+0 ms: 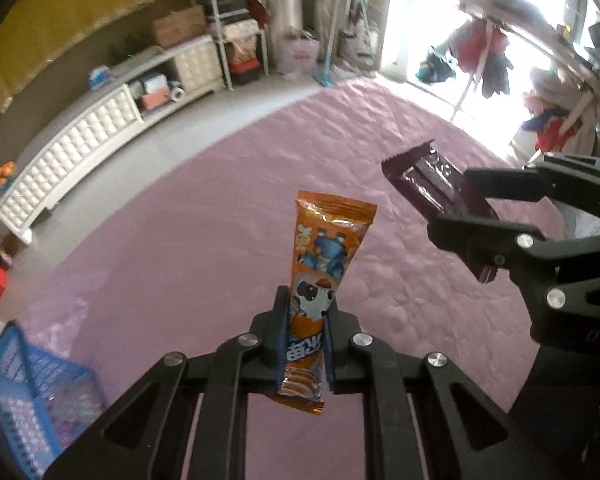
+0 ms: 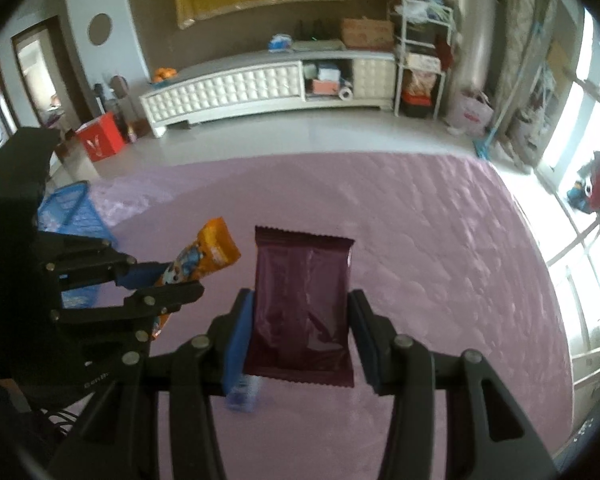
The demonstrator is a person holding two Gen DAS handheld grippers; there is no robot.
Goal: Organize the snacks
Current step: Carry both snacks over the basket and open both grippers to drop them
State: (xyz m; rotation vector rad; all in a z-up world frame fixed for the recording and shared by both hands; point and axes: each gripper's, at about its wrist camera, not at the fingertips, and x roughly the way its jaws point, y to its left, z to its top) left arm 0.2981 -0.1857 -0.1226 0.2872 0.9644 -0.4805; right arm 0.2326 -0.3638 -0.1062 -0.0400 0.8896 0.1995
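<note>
Snacks up in both tongs, over the pink bed

Left tongs [image 1: 305,344] clamp the orange snack stick [image 1: 324,264]; right tongs [image 2: 300,332] pinch the maroon snack packet [image 2: 300,304]. Blue basket [image 1: 32,392] sits at the bed's [image 1: 220,200] edge.

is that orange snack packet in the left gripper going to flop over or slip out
Probably not flop: the orange packet stands straight above the left gripper. Likely light, since a narrow pinch holds it. Its glossy film may be slippery.
</note>
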